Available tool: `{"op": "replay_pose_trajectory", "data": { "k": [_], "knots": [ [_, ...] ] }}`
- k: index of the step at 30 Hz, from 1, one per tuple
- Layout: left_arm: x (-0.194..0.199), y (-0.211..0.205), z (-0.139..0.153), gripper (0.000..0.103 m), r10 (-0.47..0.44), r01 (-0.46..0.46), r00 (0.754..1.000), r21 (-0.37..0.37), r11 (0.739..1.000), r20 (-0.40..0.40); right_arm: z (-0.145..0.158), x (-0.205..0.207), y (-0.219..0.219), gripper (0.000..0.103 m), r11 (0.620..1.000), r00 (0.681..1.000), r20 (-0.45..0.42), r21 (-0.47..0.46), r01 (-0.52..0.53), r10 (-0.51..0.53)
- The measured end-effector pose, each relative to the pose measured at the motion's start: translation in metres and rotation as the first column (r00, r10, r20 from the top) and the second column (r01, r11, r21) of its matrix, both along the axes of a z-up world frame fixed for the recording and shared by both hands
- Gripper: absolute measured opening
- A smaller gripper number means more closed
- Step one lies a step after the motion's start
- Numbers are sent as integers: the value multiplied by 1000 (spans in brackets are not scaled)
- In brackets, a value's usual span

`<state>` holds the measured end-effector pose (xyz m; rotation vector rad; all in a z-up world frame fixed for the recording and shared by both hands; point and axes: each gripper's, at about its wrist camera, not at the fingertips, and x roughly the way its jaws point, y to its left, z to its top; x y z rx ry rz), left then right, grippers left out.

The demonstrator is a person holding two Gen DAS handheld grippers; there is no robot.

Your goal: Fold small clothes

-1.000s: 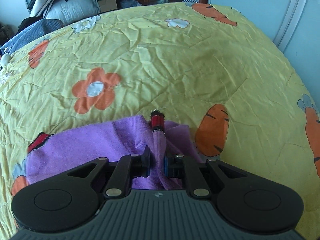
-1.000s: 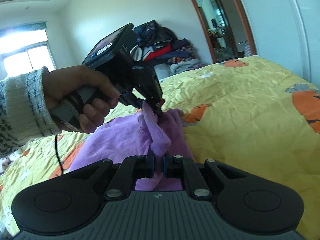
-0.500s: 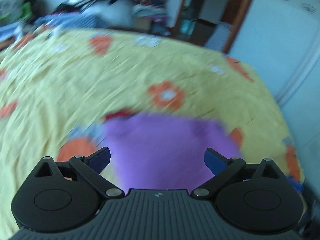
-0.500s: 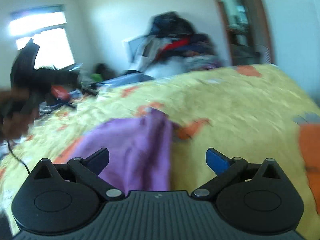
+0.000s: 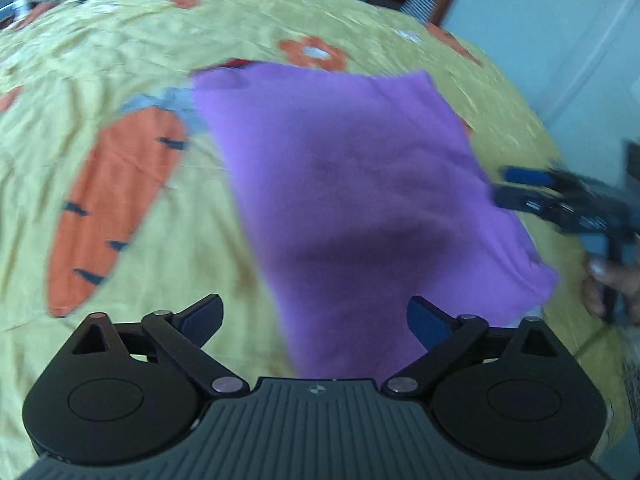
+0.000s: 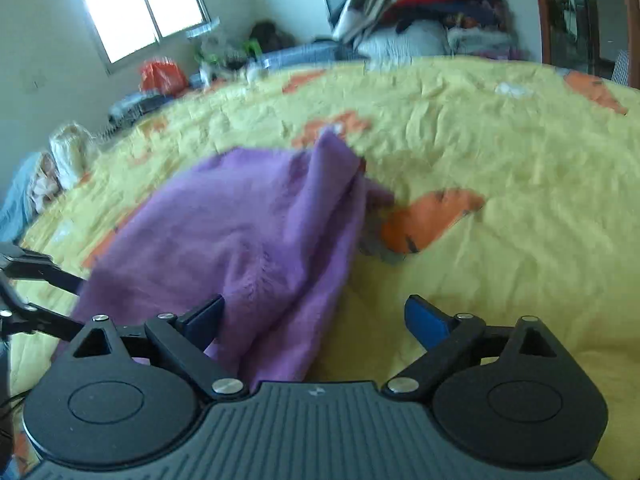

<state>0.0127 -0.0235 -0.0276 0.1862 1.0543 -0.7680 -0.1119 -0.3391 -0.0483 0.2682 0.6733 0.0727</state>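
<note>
A purple garment (image 5: 360,184) lies folded on the yellow bedspread (image 5: 120,60) with carrot and flower prints. A red and black cuff (image 5: 236,65) peeks out at its far corner. My left gripper (image 5: 314,312) hovers open above the garment's near end, with nothing pinched. In the right wrist view the garment (image 6: 240,232) lies in a rumpled fold. My right gripper (image 6: 314,308) is wide and its jaws are closing. Cloth lies below its left finger but the pads do not press it. The right gripper (image 5: 520,188) also shows at the garment's right edge.
A person's hand (image 5: 608,280) holds the right gripper's handle. Piled clothes (image 6: 420,12) sit beyond the bed's far side, beside a window (image 6: 140,4) and a doorway (image 6: 568,12). A pale wall (image 5: 560,40) runs along the bed's right side.
Both grippers let go of the purple sleeve they pinched and opened wide. Both have drawn back from each other, and the garment now lies flat and folded on the bed.
</note>
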Motion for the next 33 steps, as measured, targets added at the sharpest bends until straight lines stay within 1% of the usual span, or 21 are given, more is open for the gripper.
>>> {"op": "replay_pose_trajectory", "data": {
  "k": [2, 3, 4, 6, 8, 10, 12, 14, 15, 16, 17, 18, 19, 20, 21, 22, 23, 25, 27, 29, 33],
  "knots": [
    [19, 13, 3, 99, 73, -73, 997, -21, 997, -13, 2, -5, -3, 98, 996, 1000, 7, 94, 2, -2],
    [30, 18, 3, 99, 103, -104, 994, -39, 994, -42, 0, -3, -6, 100, 989, 1000, 10, 147, -21, 20],
    [40, 21, 1, 99, 116, -120, 990, -58, 991, -79, -2, 1, -8, 101, 986, 1000, 6, 164, -21, 21],
    [59, 18, -7, 99, 104, -125, 979, -112, 986, -173, -9, 11, -10, 101, 987, 999, -32, 157, 15, -10],
    [72, 10, -20, 100, 90, -137, 958, -158, 978, -271, -19, 21, -15, 101, 978, 996, -88, 209, -6, 25],
    [75, 3, -24, 103, 80, -139, 956, -198, 970, -282, -26, 24, -22, 103, 967, 998, -57, 252, -23, 38],
    [76, -5, -25, 102, 83, -157, 943, -208, 966, -324, -32, 31, -33, 103, 926, 996, -43, 371, -63, 85],
    [72, -13, -28, 94, 25, -131, 925, -256, 958, -379, -37, 36, -34, 103, 883, 989, -22, 454, -120, 146],
    [69, -16, -31, 91, 3, -116, 917, -258, 959, -400, -38, 36, -29, 103, 883, 986, -10, 446, -144, 166],
    [64, -17, -31, 90, 7, -115, 923, -258, 959, -385, -37, 37, -24, 103, 890, 984, -8, 429, -155, 176],
    [61, -17, -30, 86, 5, -105, 928, -251, 962, -372, -37, 38, -21, 103, 882, 983, -7, 441, -163, 185],
    [60, -18, -29, 79, 6, -101, 931, -243, 965, -364, -39, 40, -17, 97, 865, 980, -6, 471, -171, 197],
    [60, -16, -29, 55, 18, -105, 933, -223, 969, -360, -41, 41, -13, 92, 866, 981, -8, 472, -167, 194],
    [64, -17, -31, 36, 26, -104, 929, -191, 976, -370, -40, 41, -7, 72, 884, 984, -23, 443, -148, 176],
    [67, -15, -32, 36, 25, -103, 923, -185, 977, -384, -41, 44, -2, 30, 901, 986, -55, 417, -120, 157],
    [70, -15, -31, 34, 24, -98, 924, -175, 980, -382, -42, 43, 1, 26, 899, 987, -57, 424, -112, 150],
    [69, -18, -27, 32, 14, -74, 934, -155, 985, -358, -41, 40, 5, 26, 903, 989, -52, 417, -103, 136],
    [62, -29, -11, 28, -35, 8, 964, -104, 995, -263, -34, 39, 13, 25, 915, 993, -40, 395, -83, 108],
    [55, -41, 6, 27, -83, 74, 979, -53, 996, -188, -24, 34, 17, 23, 912, 997, -2, 406, -66, 74],
    [53, -46, 25, 26, -108, 107, 984, -19, 994, -140, -10, 30, 22, 22, 905, 997, 33, 420, -72, 63],
    [49, -33, 60, 26, -141, 142, 986, -2, 990, -93, 13, 12, 38, 22, 890, 994, 91, 446, -94, 59]
  ]
}}
